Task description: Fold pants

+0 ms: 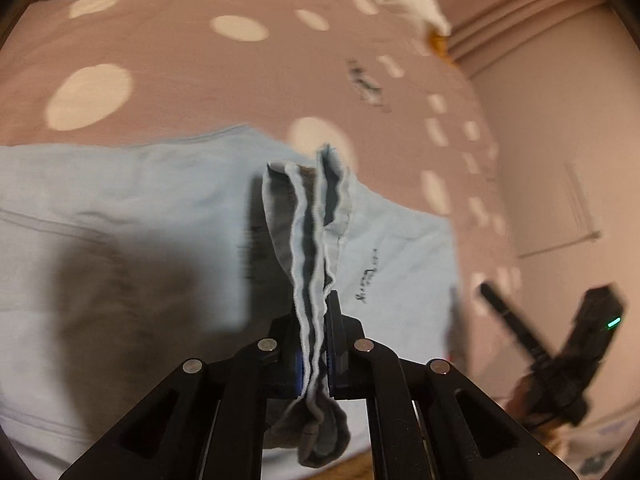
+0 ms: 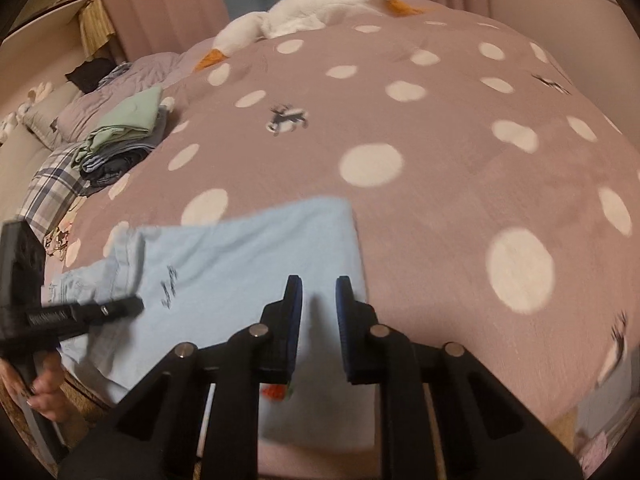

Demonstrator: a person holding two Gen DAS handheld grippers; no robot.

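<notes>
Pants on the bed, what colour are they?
Light blue. The pants show best in the right wrist view, lying on the spotted blanket.

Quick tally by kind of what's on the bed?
Light blue cotton pants: 1
White plush goose with orange beak: 1
Stack of folded green, blue and dark clothes: 1
Grey pillow: 1
Total: 4

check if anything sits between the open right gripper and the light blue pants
Nothing visible does. The right gripper is open directly above the light blue pants, with only bare fabric beneath its fingers. The left gripper, off to its left, already pinches a bunched edge.
</notes>
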